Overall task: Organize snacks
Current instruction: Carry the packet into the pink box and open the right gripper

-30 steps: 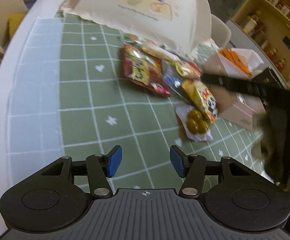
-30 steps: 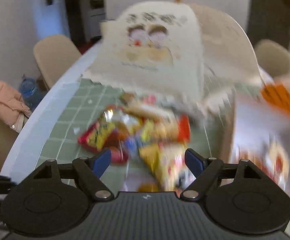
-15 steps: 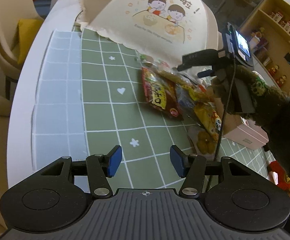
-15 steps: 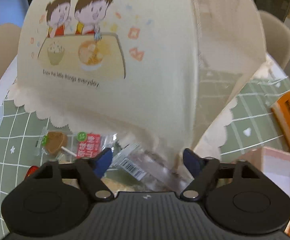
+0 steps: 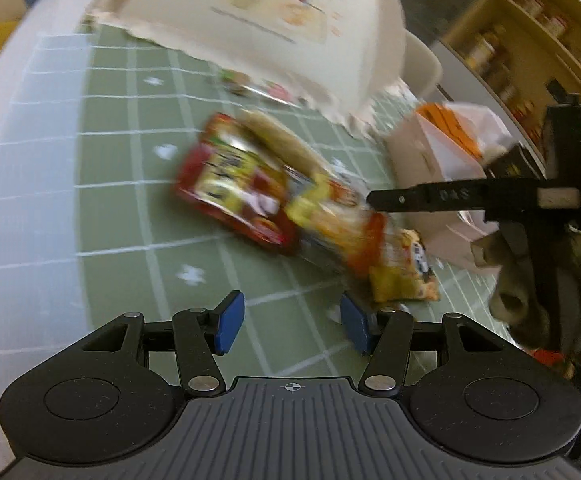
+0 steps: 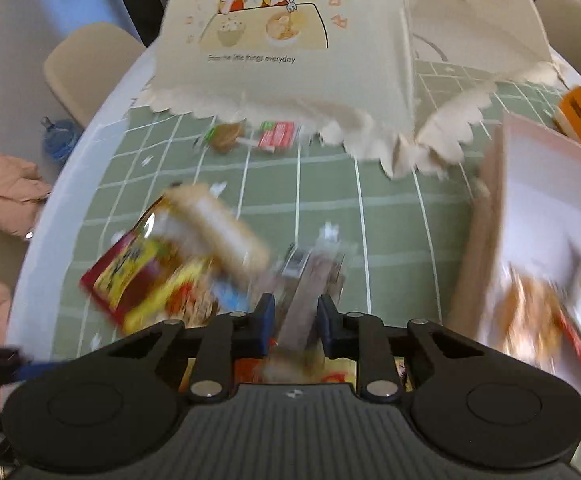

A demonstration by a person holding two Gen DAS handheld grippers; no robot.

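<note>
Since half a second ago the right gripper (image 6: 295, 322) has dropped from the food cover (image 6: 290, 40) onto the snack pile (image 6: 178, 276), its jaws closing around a brownish clear-wrapped stick snack (image 6: 310, 280). The left gripper (image 5: 288, 326) hovers half-open and empty over bare green mat (image 5: 110, 216), near the pile's left. The pink box (image 6: 490, 240) borders the right, the cover the far side.

The right gripper (image 6: 293, 322), wide apart a second ago, is closing on a brown snack bar (image 6: 306, 292) at lower centre; the cover has receded toward the top.
</note>
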